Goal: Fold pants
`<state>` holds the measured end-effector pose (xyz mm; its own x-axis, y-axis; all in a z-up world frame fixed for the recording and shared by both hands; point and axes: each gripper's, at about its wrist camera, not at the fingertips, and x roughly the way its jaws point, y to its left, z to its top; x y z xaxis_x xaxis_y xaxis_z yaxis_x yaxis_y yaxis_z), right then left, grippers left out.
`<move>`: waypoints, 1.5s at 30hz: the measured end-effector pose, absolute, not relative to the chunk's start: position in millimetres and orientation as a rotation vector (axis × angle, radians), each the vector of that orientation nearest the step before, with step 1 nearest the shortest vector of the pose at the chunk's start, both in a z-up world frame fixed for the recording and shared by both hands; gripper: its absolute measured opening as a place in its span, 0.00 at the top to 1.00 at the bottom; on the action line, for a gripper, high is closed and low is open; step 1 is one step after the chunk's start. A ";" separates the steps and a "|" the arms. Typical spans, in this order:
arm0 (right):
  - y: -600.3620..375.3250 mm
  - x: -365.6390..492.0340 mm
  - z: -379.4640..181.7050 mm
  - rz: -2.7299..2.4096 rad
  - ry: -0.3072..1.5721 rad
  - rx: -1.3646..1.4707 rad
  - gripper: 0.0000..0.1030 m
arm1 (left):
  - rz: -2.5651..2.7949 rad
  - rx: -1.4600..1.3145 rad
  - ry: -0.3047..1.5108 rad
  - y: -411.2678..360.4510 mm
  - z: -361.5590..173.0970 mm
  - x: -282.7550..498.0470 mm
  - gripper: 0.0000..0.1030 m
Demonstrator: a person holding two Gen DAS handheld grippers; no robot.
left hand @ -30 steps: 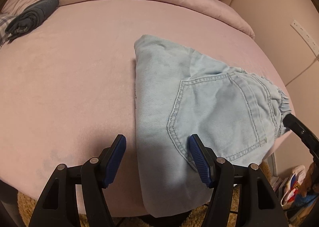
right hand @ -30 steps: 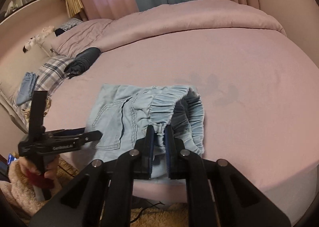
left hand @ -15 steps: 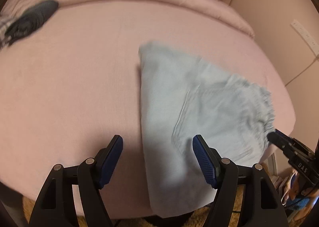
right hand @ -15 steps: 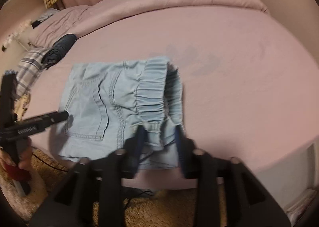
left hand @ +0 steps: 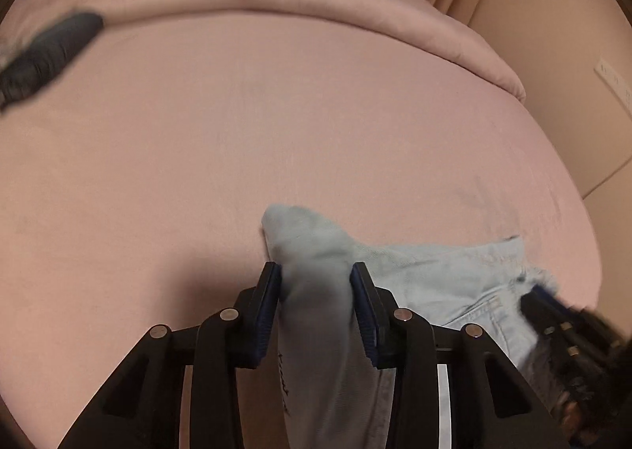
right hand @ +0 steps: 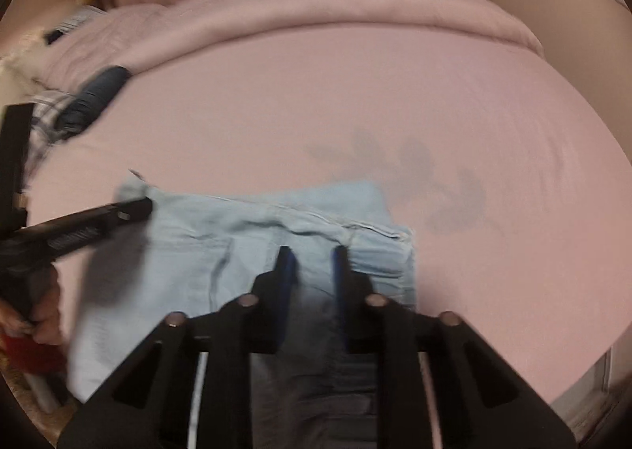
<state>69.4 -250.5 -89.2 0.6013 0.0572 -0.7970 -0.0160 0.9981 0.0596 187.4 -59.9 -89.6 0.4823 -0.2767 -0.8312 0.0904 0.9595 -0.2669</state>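
Nearest in the left wrist view, the left gripper [left hand: 316,283] is seen with its jaws closing on a bunched fold of the pale blue denim pants [left hand: 434,275]; the cloth fills the gap and both blue pads [left hand: 272,291] are pressed against it. From that grip, a strip of fabric is draped down toward six o'clock, over the near edge of the bed [left hand: 276,113]. The rest of the garment is spread toward three o'clock, where the right gripper [left hand: 553,314] is met at the waistband end, blurred.

In the right wrist view, the right gripper [right hand: 312,263] is laid over the gathered waistband of the pants [right hand: 221,235], its jaws closing. Denim is seen between the two fingers [right hand: 284,275], but the blur and shadow leave it unclear whether the pads are yet pressed on it. At nine o'clock the left gripper [right hand: 118,212] is set on the far left corner of the garment, and a person's hand [right hand: 43,314] is wrapped around its handle at about eight o'clock.

The pants are kept at the near edge of the pink bed, partly hanging off it. Beyond them, bare sheet is crossed by faint grey shadows at one o'clock. Farther off, at ten o'clock, a dark rolled garment [right hand: 94,97] is lain near a plaid cloth [right hand: 47,113], and a folded pink duvet [right hand: 335,2] is stretched across the far side at twelve.
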 end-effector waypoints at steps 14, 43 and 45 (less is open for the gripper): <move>-266.7 26.3 -60.8 0.119 0.813 0.075 0.55 | -0.318 -0.147 0.939 -57.6 -46.5 114.5 0.61; -247.4 -18.3 -81.2 0.156 0.862 -0.016 0.49 | -0.314 -0.109 1.058 -51.8 -96.0 15.1 0.60; -246.6 -19.7 -78.8 0.154 0.860 -0.016 0.49 | -0.317 -0.089 1.055 -53.9 -91.7 11.9 0.60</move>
<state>-19.7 -246.6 -78.8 0.6422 0.1282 -0.7557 -0.1413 0.9888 0.0477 11.9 -53.9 -91.7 0.4529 -0.2987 -0.8400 0.2137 0.9511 -0.2229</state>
